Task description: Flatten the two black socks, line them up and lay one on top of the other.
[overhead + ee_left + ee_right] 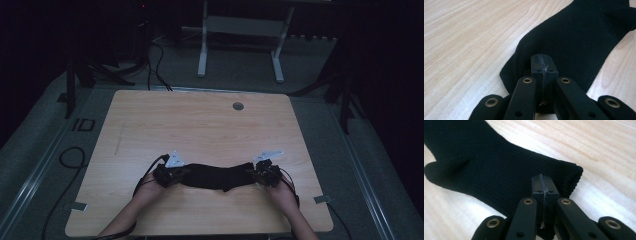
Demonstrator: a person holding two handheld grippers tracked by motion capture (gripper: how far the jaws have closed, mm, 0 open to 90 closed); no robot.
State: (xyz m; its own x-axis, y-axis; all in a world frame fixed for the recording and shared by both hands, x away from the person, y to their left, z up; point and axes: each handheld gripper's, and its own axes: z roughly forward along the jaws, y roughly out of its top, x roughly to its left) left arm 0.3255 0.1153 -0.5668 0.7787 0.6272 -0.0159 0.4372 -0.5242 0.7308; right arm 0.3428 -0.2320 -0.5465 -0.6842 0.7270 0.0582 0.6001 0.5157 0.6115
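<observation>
You've got one black sock (pixel 216 176) – left gripper (pixel 543 65) clamps its toe, right gripper (pixel 543 185) its cuff – both pinched ends hidden behind closed jaws on one table (pixel 200 120).

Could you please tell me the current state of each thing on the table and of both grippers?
black sock: stretched flat on the table between the grippers
left gripper: shut on the sock's toe end
right gripper: shut on the sock's ribbed cuff end
table: bare wood around the sock
</observation>
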